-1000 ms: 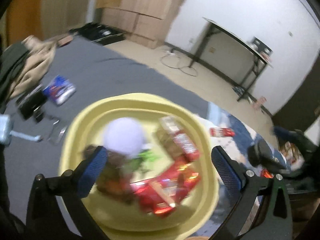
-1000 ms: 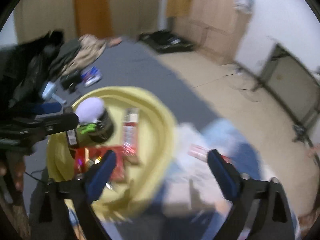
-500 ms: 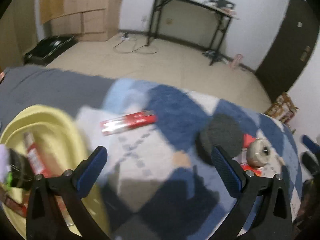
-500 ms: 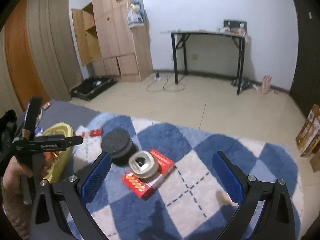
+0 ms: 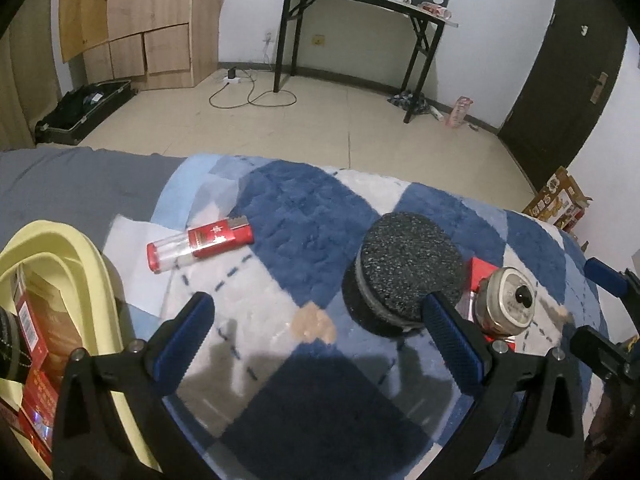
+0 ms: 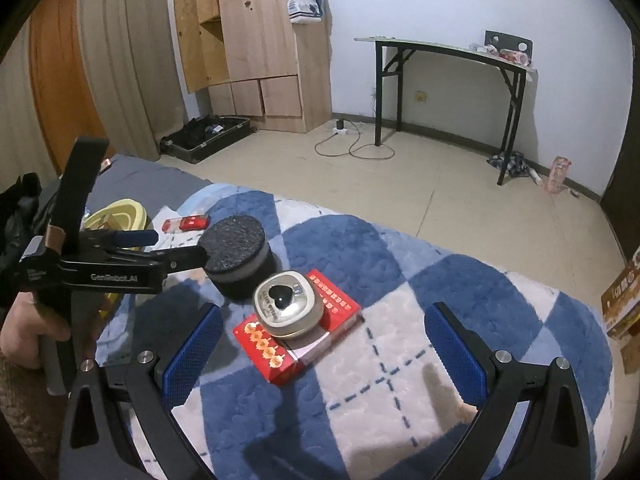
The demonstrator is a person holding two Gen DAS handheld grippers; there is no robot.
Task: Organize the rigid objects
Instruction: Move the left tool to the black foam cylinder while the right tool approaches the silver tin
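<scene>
The right tongs (image 6: 320, 344) are wide apart and hold nothing. Their 2 blue pads (image 6: 454, 354) hang over a blue and white rug (image 6: 400, 408) and touch nothing.

Just past them, between the pads, a red box (image 6: 340, 304) lies flat on the rug. A small round tin (image 6: 289, 304) with a black heart on its lid sits on top of the box. Right behind the tin stands a black puck (image 6: 240, 256) with a rough top. It is touching or almost touching the tin; I cannot tell which.

The left tongs (image 5: 316, 334) are wide apart too and grip nothing. In the left view, 1 blue pad (image 5: 452, 344) shows in front of the puck (image 5: 404, 272), but I cannot tell if it touches. The other pad is over bare rug (image 5: 280, 420). In the right view, a hand (image 6: 28, 332) holds the left tongs (image 6: 120, 264) at the left edge, and their tips reach up to the side of the puck.

Farther left on the rug, a red tube (image 5: 200, 242) with a clear end lies on its side, partly on a white sheet (image 5: 136, 264). It is well apart from the puck.

A yellow tub (image 5: 96, 280) sits at the left edge, with red packs (image 5: 36, 380) inside it.

Beyond the rug is a bare floor (image 6: 400, 184), with a black table (image 6: 448, 80) by the far wall.
</scene>
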